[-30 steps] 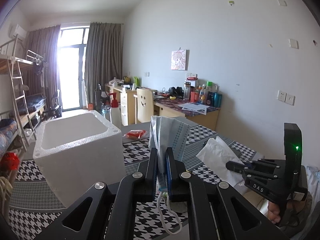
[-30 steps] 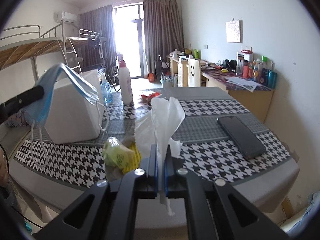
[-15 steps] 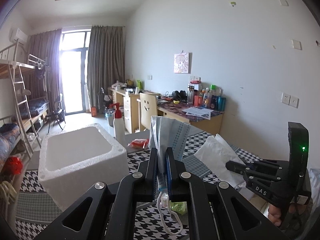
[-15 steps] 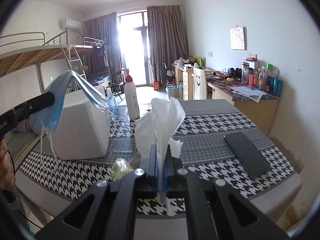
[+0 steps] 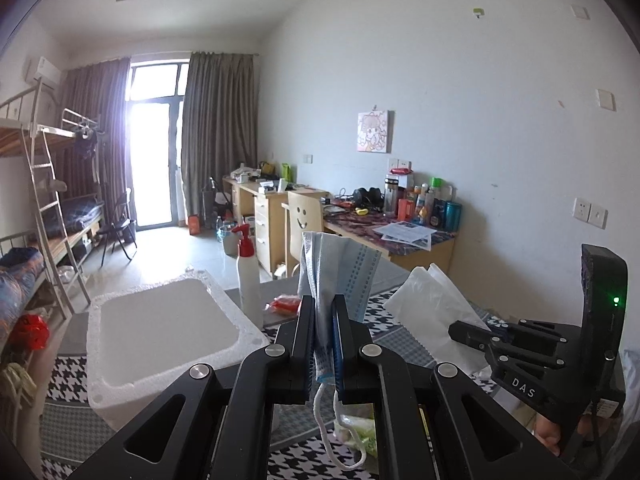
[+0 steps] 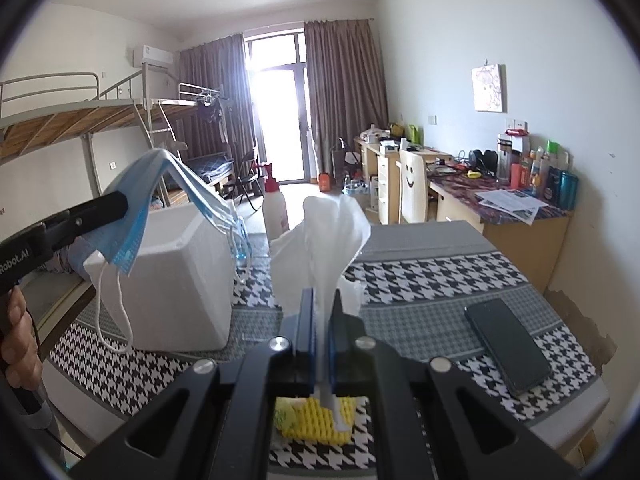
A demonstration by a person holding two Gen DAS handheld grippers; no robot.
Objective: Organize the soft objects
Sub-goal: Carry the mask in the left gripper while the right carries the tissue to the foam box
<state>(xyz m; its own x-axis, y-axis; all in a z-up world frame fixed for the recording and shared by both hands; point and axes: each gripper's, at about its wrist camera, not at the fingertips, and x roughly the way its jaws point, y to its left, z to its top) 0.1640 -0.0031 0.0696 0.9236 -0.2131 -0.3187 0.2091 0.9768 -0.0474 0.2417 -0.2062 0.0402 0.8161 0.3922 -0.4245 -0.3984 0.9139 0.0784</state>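
Two soft things are pinched up off the table (image 6: 420,276), one in each claw. The left gripper (image 5: 323,344) is clamped narrow on a pleated blue face mask (image 5: 340,264): the thin cloth stands up in folds above the black fingers, and its white elastic loop (image 5: 332,436) dangles below them. The right gripper (image 6: 318,340) is closed tight on a white tissue (image 6: 328,236), a crumpled, papery sheet that fans out above the blue-edged pads, with a thin tail poking out underneath. Both things hang in the air above the near part of the table.

The table wears a black-and-white houndstooth cloth with plain grey woven bands. On its left side stands a white foam box (image 5: 160,328), blocky, thick-walled and open on top, with a grainy surface. Just beyond it stands a white plastic spray bottle (image 5: 249,276) with a red trigger head, and a small red packet (image 5: 286,305) lies near its foot. A flat black phone (image 6: 508,346), smooth and glossy, lies on the right side of the cloth, well apart from the box. Under the right gripper, on the near edge, sits a ribbed yellow foam net (image 6: 320,420) beside something crumpled and pale green (image 6: 285,414).

In the right wrist view, a hand (image 6: 18,340) at the far left grips the handle of the left gripper.
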